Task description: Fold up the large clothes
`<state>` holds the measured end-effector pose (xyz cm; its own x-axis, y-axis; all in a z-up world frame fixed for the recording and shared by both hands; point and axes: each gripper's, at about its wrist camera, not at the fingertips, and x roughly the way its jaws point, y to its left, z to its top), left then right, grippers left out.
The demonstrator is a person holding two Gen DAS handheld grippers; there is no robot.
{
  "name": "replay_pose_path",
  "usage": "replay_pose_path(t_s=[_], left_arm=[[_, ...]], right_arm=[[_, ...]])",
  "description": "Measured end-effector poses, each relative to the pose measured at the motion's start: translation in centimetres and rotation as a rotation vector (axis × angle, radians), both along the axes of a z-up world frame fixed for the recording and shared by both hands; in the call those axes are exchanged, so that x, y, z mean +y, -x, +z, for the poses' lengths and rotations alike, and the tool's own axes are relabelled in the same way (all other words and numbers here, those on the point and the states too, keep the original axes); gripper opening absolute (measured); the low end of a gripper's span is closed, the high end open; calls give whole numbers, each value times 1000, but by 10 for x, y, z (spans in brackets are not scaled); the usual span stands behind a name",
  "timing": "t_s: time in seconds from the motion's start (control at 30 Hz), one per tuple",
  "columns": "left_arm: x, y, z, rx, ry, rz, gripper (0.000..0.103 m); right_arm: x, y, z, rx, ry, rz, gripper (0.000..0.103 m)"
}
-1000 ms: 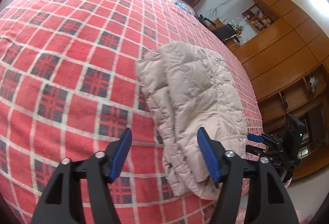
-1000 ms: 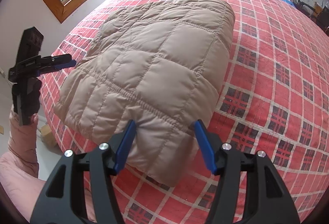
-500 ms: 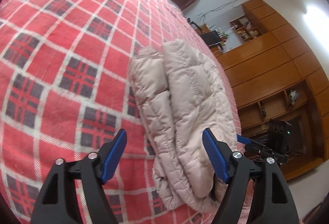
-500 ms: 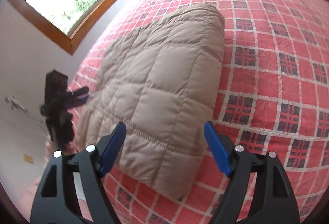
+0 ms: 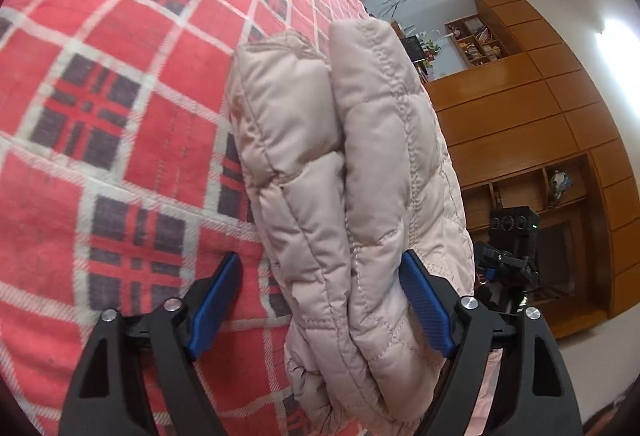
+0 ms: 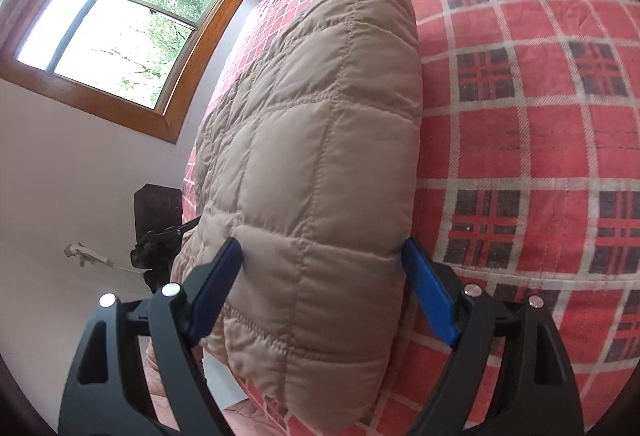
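Beige quilted jacket (image 5: 352,171), already folded into a thick bundle, lies near the edge of the bed (image 5: 120,139) w/ its red plaid cover. On the left side, our left tool (image 5: 320,304) sits wide open, jaws straddling the near end of the bundle: one blue pad over the plaid, the other against the jacket's outer layer. Two puffy layers show stacked there. Moving right, the right tool (image 6: 324,292) is also spread open, both pads flanking the other near corner, nothing clamped yet. Window (image 6: 120,19) beyond on that side; wooden cabinets (image 5: 532,139) behind the left view.

We judge we're at the pre-grasp step for another fold, or maybe a lift, can't tell which. Next move prob. needs both tools pushed further in, then closed together so all layers get caught; the padding is slippery & bulky, so a shallow pinch may drop the lower layer.
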<state>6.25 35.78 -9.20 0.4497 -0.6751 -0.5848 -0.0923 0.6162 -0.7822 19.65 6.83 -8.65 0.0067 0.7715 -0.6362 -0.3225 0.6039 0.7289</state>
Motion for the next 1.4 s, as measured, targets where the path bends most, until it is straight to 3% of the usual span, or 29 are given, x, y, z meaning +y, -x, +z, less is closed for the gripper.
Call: replay_pose_path(t_s=[0.1,0.37,0.43,0.5,0.63,0.7,0.8,1.13,1.4], left_arm=[[-12,-9,-5,10,65,-36,83],[-36,-29,-12,24,114,-68,81],[-38,-31,-12,22,111,-68,73],[-41,-31,-11,17,113,-63,58],[-46,-30,-3,-9,87,-56,44],[-52,-31,8,-33,56,-59,40],[-67,-35,24,-66,17,-81,38],[-127,-102,57,-131,14,-160,37],[-156,-161,39,-143,-11,-173,38]], right_arm=[[5,-4,-8,22,-15,8,88],[17,-8,-22,41,-42,11,91],[19,-4,-22,31,-45,13,83],[18,-2,-20,15,-31,13,73],[12,4,-13,-12,-28,19,54],[8,1,-11,-22,-34,22,50],[-5,1,-1,-52,-34,11,47],[-79,-29,49,-144,-1,-103,47],[-114,-81,26,-120,6,-167,47]])
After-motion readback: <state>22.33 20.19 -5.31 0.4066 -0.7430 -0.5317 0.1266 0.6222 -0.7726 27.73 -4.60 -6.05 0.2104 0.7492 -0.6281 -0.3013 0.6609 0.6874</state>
